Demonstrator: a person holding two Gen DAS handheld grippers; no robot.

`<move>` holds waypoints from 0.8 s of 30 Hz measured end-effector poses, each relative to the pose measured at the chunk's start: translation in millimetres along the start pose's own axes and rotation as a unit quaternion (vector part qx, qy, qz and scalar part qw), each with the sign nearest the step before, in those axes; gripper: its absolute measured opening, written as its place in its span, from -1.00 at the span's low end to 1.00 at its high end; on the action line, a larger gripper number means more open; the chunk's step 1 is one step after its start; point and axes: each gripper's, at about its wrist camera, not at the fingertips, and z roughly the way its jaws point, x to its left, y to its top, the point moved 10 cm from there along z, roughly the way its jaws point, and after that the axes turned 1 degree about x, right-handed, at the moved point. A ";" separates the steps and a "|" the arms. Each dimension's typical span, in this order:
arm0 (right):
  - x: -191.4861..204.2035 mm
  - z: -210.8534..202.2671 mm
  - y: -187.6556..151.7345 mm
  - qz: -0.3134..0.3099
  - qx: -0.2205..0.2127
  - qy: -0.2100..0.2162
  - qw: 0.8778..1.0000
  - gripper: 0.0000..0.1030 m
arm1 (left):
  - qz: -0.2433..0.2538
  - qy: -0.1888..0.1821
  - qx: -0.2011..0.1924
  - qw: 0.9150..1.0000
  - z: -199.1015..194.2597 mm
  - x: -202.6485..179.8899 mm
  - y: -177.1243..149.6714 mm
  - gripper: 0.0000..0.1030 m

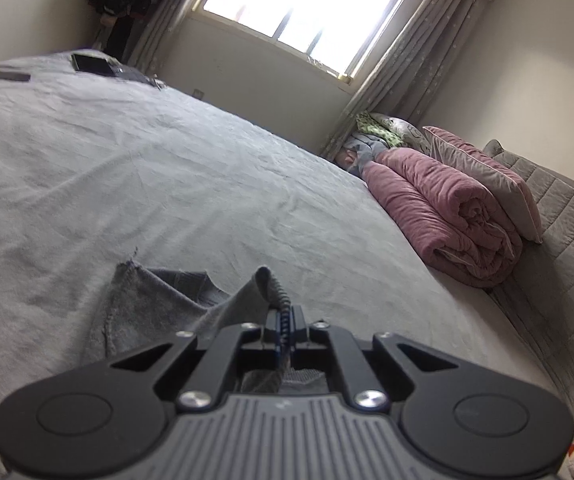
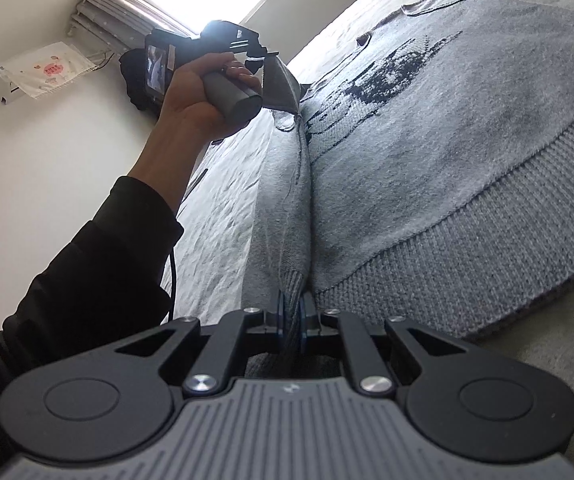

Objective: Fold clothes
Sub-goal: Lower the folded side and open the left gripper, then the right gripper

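Note:
A grey knitted sweater [image 2: 467, 140] with a dark pattern on its front lies spread on the bed. My right gripper [image 2: 292, 312] is shut on its ribbed hem corner and lifts the side edge into a fold that runs away toward my left gripper [image 2: 265, 56]. My left gripper [image 1: 285, 320] is shut on a corner of the same grey sweater [image 1: 155, 308], held just above the sheet. A person's hand [image 2: 199, 96] holds the left gripper's handle.
The bed has a wrinkled grey sheet [image 1: 147, 168]. A rolled pink quilt [image 1: 443, 208] and pillows [image 1: 483, 176] lie by the quilted headboard [image 1: 567, 232]. A tablet [image 1: 91, 64] and flat items lie at the far bed edge. A window [image 1: 307, 4] is ahead.

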 end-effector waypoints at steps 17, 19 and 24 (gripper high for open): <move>-10.5 -3.5 16.5 -0.037 -0.016 -0.039 0.998 -0.66 | 0.040 0.143 0.026 0.989 -4.7 101.5 10.4 -0.36; -9.9 -2.2 16.4 -0.040 -0.014 -0.040 0.998 -0.66 | 0.046 0.153 0.033 0.987 -3.2 111.2 8.2 -0.36; -8.7 -1.2 17.5 -0.048 -0.013 -0.042 0.998 -0.66 | 0.035 0.169 0.034 0.984 -9.4 128.8 13.1 -0.36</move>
